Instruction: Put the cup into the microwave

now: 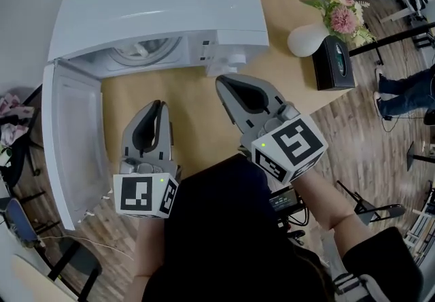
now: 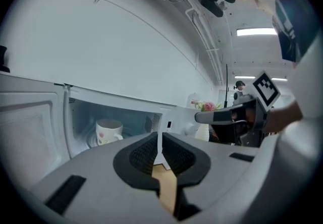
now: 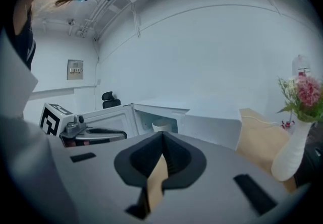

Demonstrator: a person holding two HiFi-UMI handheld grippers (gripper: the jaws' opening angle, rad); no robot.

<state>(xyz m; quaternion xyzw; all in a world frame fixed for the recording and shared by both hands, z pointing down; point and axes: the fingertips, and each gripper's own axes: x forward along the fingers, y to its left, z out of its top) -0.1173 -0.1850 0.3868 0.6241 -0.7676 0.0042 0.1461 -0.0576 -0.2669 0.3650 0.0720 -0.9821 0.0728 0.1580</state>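
The white microwave [image 1: 156,1] stands on the wooden table [image 1: 190,107] with its door [image 1: 71,137] swung wide open to the left. In the left gripper view a white cup [image 2: 108,131] with a small pink print stands upright inside the cavity; its rim also shows in the right gripper view as the cup [image 3: 161,127]. My left gripper [image 1: 158,107] hovers in front of the opening, jaws together, nothing between them. Beside it on the right, my right gripper [image 1: 221,80] is shut and empty too, near the control panel side.
A white vase of pink flowers [image 1: 309,39] and a black tissue box [image 1: 333,62] stand at the table's right end. A person's legs [image 1: 404,90] show on the wood floor at far right. The open door reaches past the table's front left edge.
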